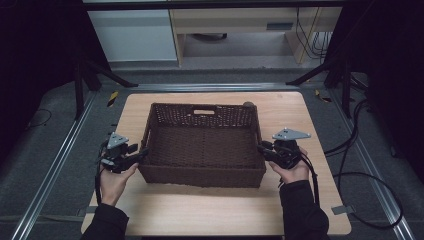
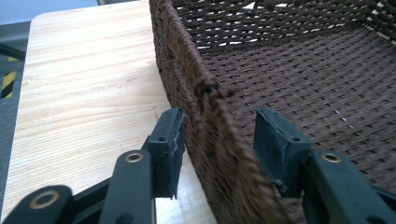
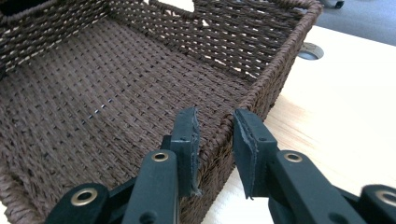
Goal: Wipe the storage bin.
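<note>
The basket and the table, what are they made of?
The basket looks woven from dark brown twisted cord, maybe paper rope or wicker: you can see braided strands and light through gaps in its walls. The table looks like pale wood, or a wood-look top, with grain lines and a smooth matte finish.

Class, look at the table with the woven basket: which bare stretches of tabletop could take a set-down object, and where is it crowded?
Free: the table strip between the basket front wall and the near edge; narrower strips beyond its back wall and outside each side wall. The basket's floor is bare too. Crowded: both side walls, where the left tongs and right tongs straddle the rim.
</note>
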### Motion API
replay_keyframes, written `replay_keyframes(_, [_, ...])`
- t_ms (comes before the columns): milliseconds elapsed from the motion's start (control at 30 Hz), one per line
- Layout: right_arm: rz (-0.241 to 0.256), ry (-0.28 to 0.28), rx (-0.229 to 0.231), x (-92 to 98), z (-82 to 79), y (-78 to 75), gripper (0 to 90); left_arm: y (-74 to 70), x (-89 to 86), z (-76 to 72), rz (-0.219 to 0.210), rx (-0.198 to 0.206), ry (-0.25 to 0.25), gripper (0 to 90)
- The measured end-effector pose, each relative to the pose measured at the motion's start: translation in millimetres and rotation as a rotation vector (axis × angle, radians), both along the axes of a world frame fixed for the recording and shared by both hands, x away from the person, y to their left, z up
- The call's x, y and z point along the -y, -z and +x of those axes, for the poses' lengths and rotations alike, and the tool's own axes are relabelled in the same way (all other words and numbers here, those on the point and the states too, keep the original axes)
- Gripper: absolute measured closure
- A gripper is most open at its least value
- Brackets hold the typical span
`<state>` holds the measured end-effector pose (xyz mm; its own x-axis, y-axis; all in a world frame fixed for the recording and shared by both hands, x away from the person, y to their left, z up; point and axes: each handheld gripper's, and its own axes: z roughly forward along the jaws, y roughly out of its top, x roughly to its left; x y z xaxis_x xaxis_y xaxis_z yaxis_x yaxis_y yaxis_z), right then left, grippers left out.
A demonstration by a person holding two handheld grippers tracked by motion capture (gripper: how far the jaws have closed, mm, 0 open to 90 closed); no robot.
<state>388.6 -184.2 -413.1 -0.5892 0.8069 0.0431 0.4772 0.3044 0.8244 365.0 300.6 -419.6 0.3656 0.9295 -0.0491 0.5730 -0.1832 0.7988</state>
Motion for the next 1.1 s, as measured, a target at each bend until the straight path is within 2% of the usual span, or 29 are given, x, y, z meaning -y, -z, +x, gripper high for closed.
replay_keyframes(100, [-0.008,-0.002,-0.009,-0.7,-6.0,-1.2,70.0,-0.1,1.0,-4.7,0.010,-0.004,0.011,59.4])
replay_keyframes(200, [0.000,-0.011,-0.028,-0.2,-11.8,-3.7,69.0,0.7,2.7,-4.0,0.001,-0.016,0.009,71.3])
replay_keyframes(267, [-0.002,-0.013,-0.030,-0.5,-11.9,-6.2,66.1,1.2,4.1,-2.6,0.016,-0.014,0.011,73.5])
replay_keyframes(333, [0.011,-0.002,-0.005,-1.0,-9.8,-7.7,62.3,1.2,4.4,-0.6,0.021,-0.014,0.007,74.3])
replay_keyframes(433, [-0.009,0.021,0.029,-4.5,-3.4,-5.9,61.5,2.3,3.9,4.6,0.016,-0.007,-0.005,75.9])
replay_keyframes(500, [-0.020,0.035,0.022,-5.5,0.0,-2.5,62.8,3.0,2.3,6.3,0.000,-0.006,-0.004,76.1])
replay_keyframes(700, [-0.024,0.037,0.012,-5.2,-0.7,0.0,68.3,0.1,1.3,1.5,-0.003,0.005,0.003,73.5])
replay_keyframes(767, [-0.026,0.038,0.008,-5.7,-3.9,-0.2,68.3,-0.5,1.2,0.3,0.017,0.011,0.005,74.0])
replay_keyframes(867, [-0.032,0.033,-0.007,-6.8,-10.1,-2.1,67.9,-0.5,0.3,0.1,0.008,0.002,-0.002,75.1])
replay_keyframes(1033, [-0.033,0.025,-0.025,-7.8,-11.8,-6.4,67.1,1.3,0.2,4.5,0.018,0.003,-0.011,77.6])
replay_keyframes(1100, [-0.013,0.024,0.002,-6.4,-9.8,-7.6,62.6,1.6,-0.5,6.3,0.006,-0.002,-0.013,78.1])
